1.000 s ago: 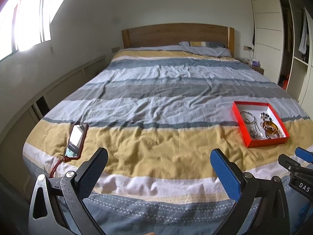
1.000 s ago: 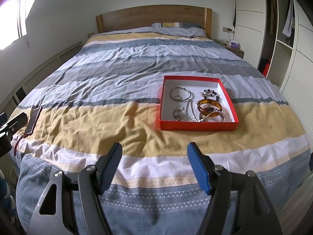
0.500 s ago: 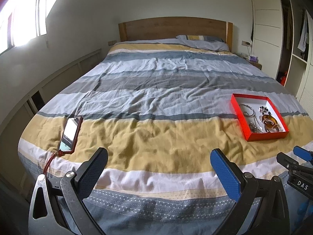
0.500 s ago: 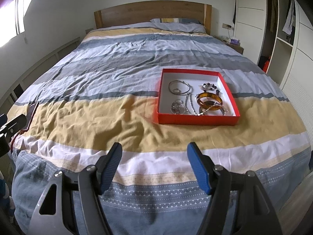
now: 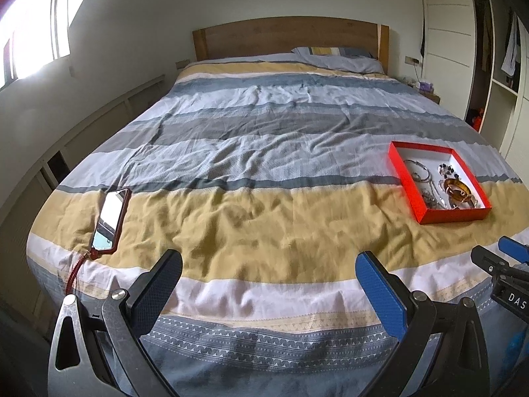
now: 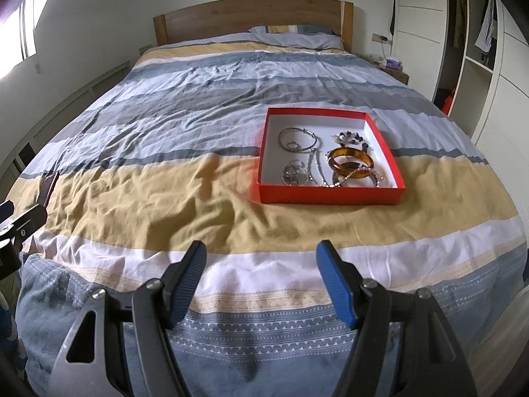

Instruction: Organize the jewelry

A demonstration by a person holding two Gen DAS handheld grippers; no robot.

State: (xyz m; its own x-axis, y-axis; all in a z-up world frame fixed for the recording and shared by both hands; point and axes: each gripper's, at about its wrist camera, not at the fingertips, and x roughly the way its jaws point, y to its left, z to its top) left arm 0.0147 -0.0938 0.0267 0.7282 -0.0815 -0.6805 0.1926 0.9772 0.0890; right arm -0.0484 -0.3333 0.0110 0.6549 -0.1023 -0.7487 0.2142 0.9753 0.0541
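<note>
Both sets of fingers are spread wide with nothing in them, left gripper [image 5: 268, 276] and right gripper [image 6: 261, 266] hanging over the foot of the striped bed [image 6: 198, 132], red box [image 6: 330, 195] of bangles and chains sitting ahead on the yellow band, phone [image 5: 110, 220] way off left.

Right gripper [image 6: 261, 258] hung over the foot of the bed, jaws wide apart, nothing between them. Striped blue, grey and yellow quilt [image 6: 185, 125] covered the bed. Shallow red cardboard tray with white inside [image 6: 330, 195] sat on the yellow stripe — holding an amber bangle [image 6: 350, 162], a silver hoop bracelet [image 6: 297, 139], dark beads [image 6: 350, 137], a silver chain [image 6: 314, 165]. Wooden headboard [image 6: 251, 16] stood behind.
</note>
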